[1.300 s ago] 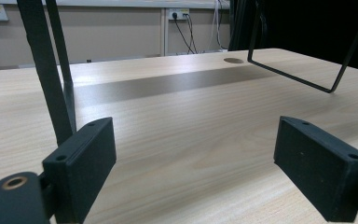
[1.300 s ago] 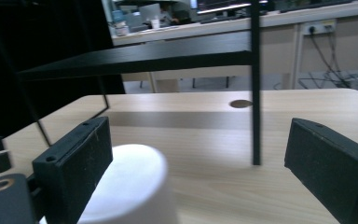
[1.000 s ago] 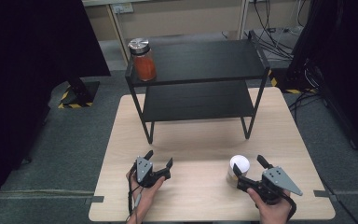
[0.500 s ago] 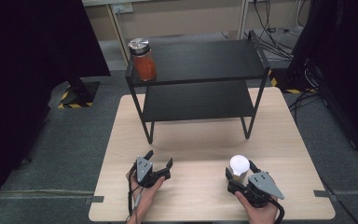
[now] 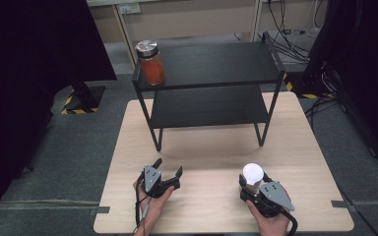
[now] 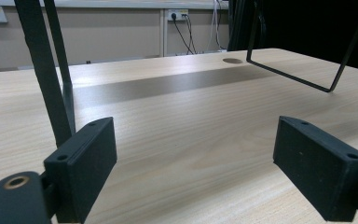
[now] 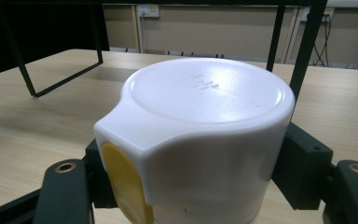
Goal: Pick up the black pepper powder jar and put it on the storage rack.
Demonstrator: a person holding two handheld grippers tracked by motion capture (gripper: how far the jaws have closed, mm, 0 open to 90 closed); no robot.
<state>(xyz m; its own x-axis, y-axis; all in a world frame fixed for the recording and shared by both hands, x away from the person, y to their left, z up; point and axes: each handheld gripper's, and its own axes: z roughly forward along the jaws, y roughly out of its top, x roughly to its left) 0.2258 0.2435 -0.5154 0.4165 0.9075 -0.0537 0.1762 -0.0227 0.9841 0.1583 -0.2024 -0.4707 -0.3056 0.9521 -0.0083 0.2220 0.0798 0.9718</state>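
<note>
Right gripper (image 5: pixel 252 186) I have just closed onto the white-lidded container (image 5: pixel 252 174), clamped at its sides, near right on the desk (image 5: pixel 211 147). Left gripper (image 5: pixel 166 173) sits apart and empty, near left. Farther off, the black shelf (image 5: pixel 211 66) carries an orange-filled jar (image 5: pixel 150 63).
</note>
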